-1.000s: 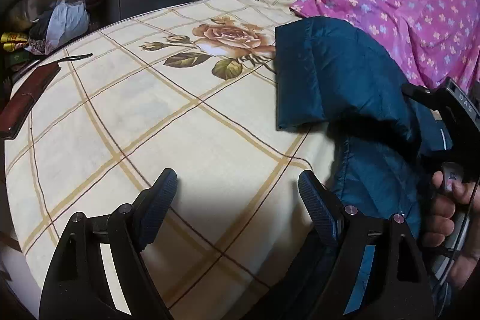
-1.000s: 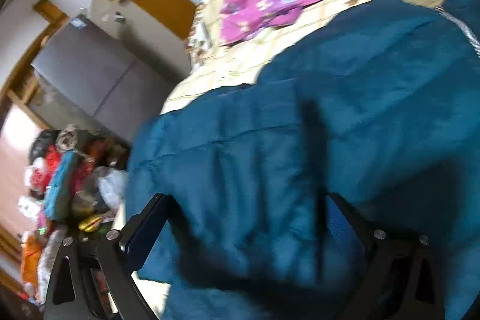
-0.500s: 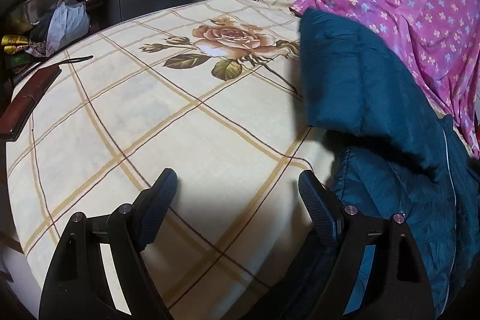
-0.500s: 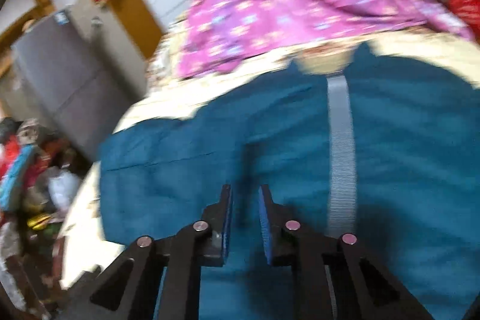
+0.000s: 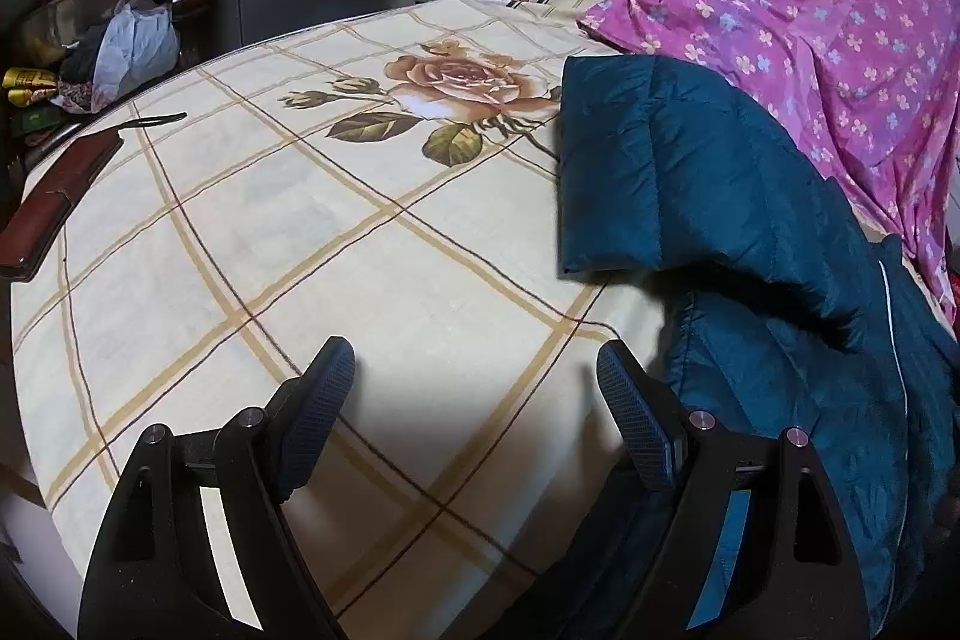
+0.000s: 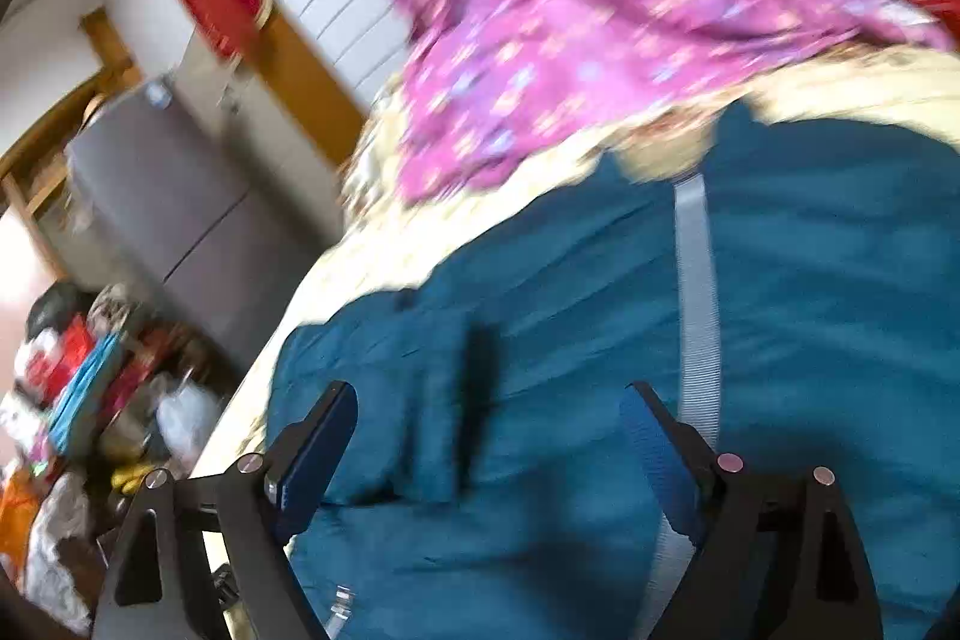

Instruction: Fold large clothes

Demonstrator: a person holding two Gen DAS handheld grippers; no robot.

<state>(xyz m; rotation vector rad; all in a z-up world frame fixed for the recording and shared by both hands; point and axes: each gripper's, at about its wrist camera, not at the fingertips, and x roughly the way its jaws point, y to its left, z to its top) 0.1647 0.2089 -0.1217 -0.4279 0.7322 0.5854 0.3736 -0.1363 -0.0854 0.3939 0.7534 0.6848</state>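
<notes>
Evidently the teal padded jacket (image 5: 708,196) is partway through its fold: it lies along the right side of the bed, on the cream rose-print bedspread (image 5: 288,244), with one sleeve or side panel turned over on top of the body so its squared end rests flat just beside the printed rose. From the right wrist view the jacket (image 6: 600,316) fills the lower frame, its pale grey zipper tape (image 6: 696,292) running up toward the collar, which suggests the garment lies front up so the sides can be brought inward.

Above the cloth, the right gripper (image 6: 486,436) has its jaws opening; fabric lies below the gap, yet neither pad presses on it, so nothing is held. That likely reads as a release once the panel has been laid down.

Further left, the left gripper (image 5: 474,400) hovers with jaws wide apart over bare bedspread, gripping nothing, its right finger just beside the jacket's lower hem. It seems parked there to take that edge for the next fold.

Beyond the jacket, a purple flowered quilt (image 5: 810,10) is heaped against the far side, leaving the open sheet as working space.
</notes>
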